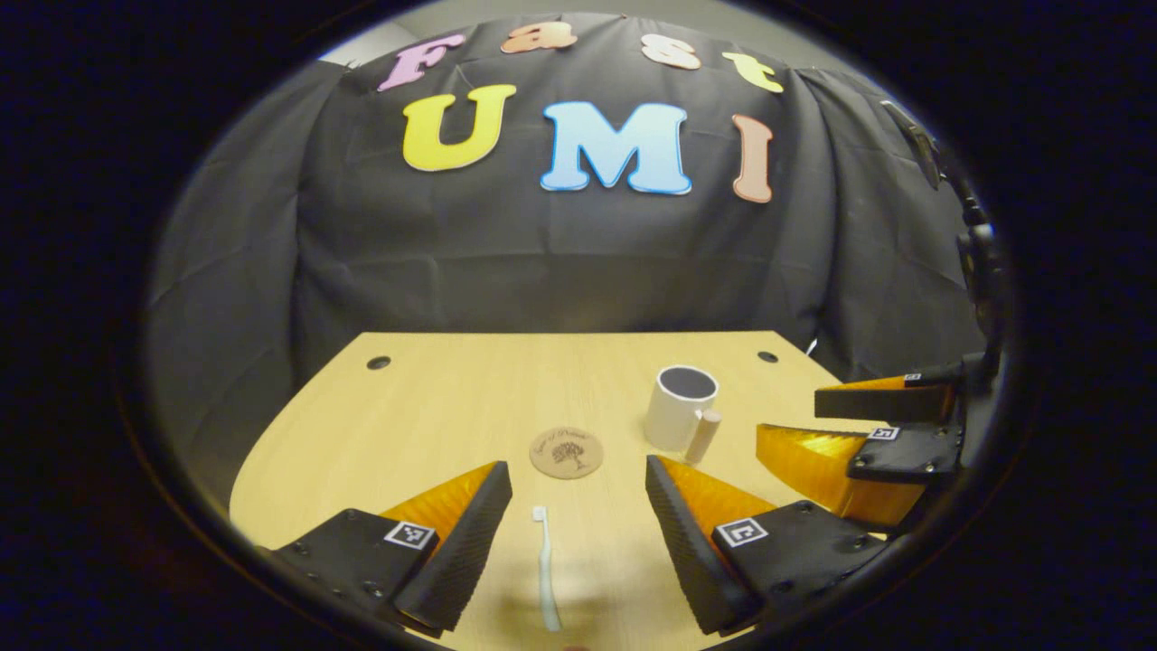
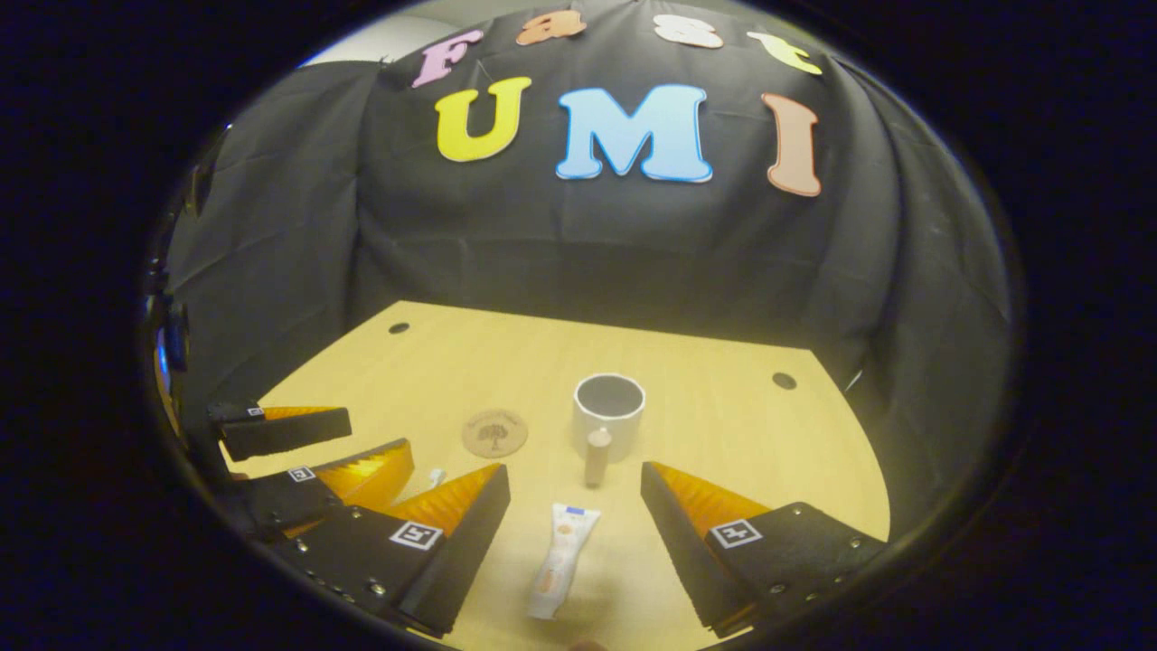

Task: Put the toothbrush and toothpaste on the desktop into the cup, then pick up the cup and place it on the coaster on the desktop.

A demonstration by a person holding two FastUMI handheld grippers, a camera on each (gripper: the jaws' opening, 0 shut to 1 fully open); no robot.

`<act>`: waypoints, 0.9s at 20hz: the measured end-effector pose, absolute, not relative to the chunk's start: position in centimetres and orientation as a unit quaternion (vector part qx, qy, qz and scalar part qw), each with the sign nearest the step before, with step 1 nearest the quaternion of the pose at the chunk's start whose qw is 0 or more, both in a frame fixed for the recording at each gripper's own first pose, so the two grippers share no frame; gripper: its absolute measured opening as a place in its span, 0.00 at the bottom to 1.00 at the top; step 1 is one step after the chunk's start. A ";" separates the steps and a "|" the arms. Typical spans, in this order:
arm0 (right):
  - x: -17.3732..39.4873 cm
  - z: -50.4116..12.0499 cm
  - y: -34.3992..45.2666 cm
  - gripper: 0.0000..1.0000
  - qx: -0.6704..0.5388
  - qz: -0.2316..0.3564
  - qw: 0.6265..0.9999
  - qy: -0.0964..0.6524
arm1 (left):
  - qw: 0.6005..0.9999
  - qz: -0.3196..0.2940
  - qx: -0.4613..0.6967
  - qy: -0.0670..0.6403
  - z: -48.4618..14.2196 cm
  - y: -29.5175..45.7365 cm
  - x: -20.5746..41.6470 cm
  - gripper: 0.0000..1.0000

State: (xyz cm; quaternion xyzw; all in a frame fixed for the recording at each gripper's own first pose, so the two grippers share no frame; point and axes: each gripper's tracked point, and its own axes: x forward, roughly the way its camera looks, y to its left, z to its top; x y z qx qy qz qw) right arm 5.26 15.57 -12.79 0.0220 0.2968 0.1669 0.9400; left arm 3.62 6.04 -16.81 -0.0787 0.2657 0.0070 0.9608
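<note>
Grippers hover low over the wooden desktop (image 1: pixel 434 407), both aimed at the booth's back wall with fingers spread wide and nothing between the pads. In the left gripper view, the left gripper (image 1: pixel 578 533) straddles the toothbrush (image 1: pixel 547 570), a slim white stick lying flat on the wood with its bristle end pointing away toward the coaster (image 1: pixel 566 453). The right gripper (image 1: pixel 818 425) shows at that view's right edge, level with the cup (image 1: pixel 680 407).

In the right gripper view, the right gripper (image 2: pixel 575 533) frames the toothpaste (image 2: pixel 562 561), a flattened soft tube lying lengthwise on the desktop (image 2: pixel 723 425), apart from both fingers. Just beyond it stands the cup (image 2: pixel 607 416), upright, white and cylindrical, its dark inside holding nothing that can be seen, its pale handle turned toward the camera. The coaster (image 2: pixel 494 432), a round brown disc with a tree printed on it, lies flat just left of the cup, bare. The left gripper (image 2: pixel 325 448) sits at the left edge.
</note>
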 end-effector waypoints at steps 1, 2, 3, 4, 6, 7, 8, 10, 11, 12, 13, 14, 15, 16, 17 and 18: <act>5.2 -13.5 15.8 0.92 0.024 0.165 0.935 0.313 | 0.956 0.006 -0.081 0.281 -17.7 6.2 3.7 0.96; 5.1 -14.2 15.8 0.92 0.027 0.164 0.929 0.330 | 0.950 0.002 -0.082 0.300 -18.8 6.1 3.9 0.96; 5.0 -15.1 16.0 0.92 0.030 0.162 0.923 0.347 | 0.945 -0.004 -0.083 0.317 -19.6 5.9 4.0 0.96; 5.0 -15.7 16.2 0.92 0.034 0.161 0.918 0.361 | 0.939 -0.008 -0.084 0.333 -20.4 5.7 3.8 0.97; 4.7 -17.1 16.6 0.92 0.037 0.164 0.906 0.389 | 0.929 -0.012 -0.081 0.360 -21.8 5.6 3.7 0.97; 4.4 -17.7 16.8 0.92 0.036 0.167 0.900 0.401 | 0.924 -0.012 -0.082 0.374 -22.1 5.5 3.6 0.97; 4.5 -18.3 17.1 0.92 0.035 0.169 0.895 0.410 | 0.917 -0.012 -0.084 0.389 -22.7 5.5 3.5 0.97; 4.2 -19.4 17.4 0.92 0.032 0.171 0.885 0.432 | 0.901 -0.010 -0.083 0.425 -24.9 5.7 3.0 0.97; 4.0 -20.3 17.6 0.92 0.034 0.171 0.878 0.447 | 0.891 -0.009 -0.081 0.446 -25.6 5.7 2.5 0.98; 3.8 -21.0 17.8 0.92 0.037 0.171 0.871 0.459 | 0.882 -0.011 -0.081 0.463 -26.4 5.7 2.3 0.98; 3.5 -21.8 18.0 0.92 0.041 0.168 0.863 0.474 | 0.874 -0.013 -0.085 0.479 -27.0 5.5 1.9 0.98; 3.3 -22.2 18.0 0.93 0.044 0.167 0.855 0.488 | 0.865 -0.015 -0.087 0.494 -27.7 5.5 1.6 0.98; 3.0 -22.7 18.0 0.93 0.045 0.164 0.848 0.503 | 0.856 -0.015 -0.088 0.509 -28.6 5.4 1.5 0.99; 2.4 -23.2 17.9 0.93 0.041 0.165 0.832 0.527 | 0.846 -0.012 -0.089 0.525 -29.4 5.5 1.1 0.98; 2.1 -23.8 18.0 0.94 0.042 0.165 0.825 0.538 | 0.838 -0.013 -0.093 0.538 -30.2 5.3 0.8 0.99; 2.2 -24.1 18.0 0.95 0.044 0.165 0.821 0.545 | 0.832 -0.013 -0.097 0.547 -30.8 5.2 0.7 0.99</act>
